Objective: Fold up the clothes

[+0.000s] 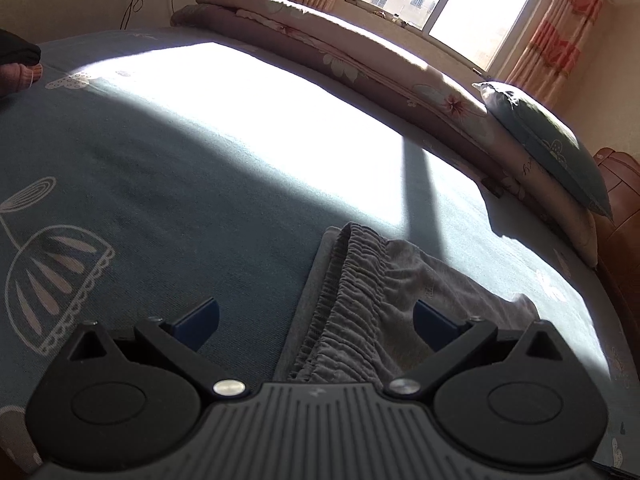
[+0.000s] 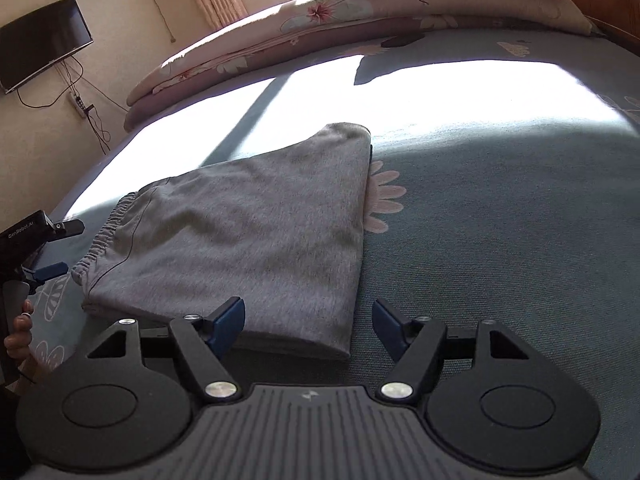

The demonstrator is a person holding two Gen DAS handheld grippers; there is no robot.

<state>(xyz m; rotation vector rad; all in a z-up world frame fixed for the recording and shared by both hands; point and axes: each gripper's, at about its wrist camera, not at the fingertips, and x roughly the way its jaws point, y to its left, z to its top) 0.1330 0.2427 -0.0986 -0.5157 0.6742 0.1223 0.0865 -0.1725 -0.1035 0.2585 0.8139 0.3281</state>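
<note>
1. Folded grey sweatpants [image 2: 248, 240], elastic waistband [image 1: 340, 304] toward the left gripper, lying flat on the teal patterned bedsheet [image 2: 500, 240].
2. Left gripper [image 1: 316, 320]: jaws spread wide, nothing between the blue pads, poised over the waistband end.
3. Right gripper [image 2: 308, 326]: jaws apart, holding nothing, at the near folded edge.
4. Floral quilt [image 2: 280, 36] and pillow [image 1: 552, 148] along the far side.

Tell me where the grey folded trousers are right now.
The grey trousers lie folded on the blue bedsheet, left of centre in the right wrist view, just ahead of the open right gripper, elastic waistband toward the left gripper.
</note>
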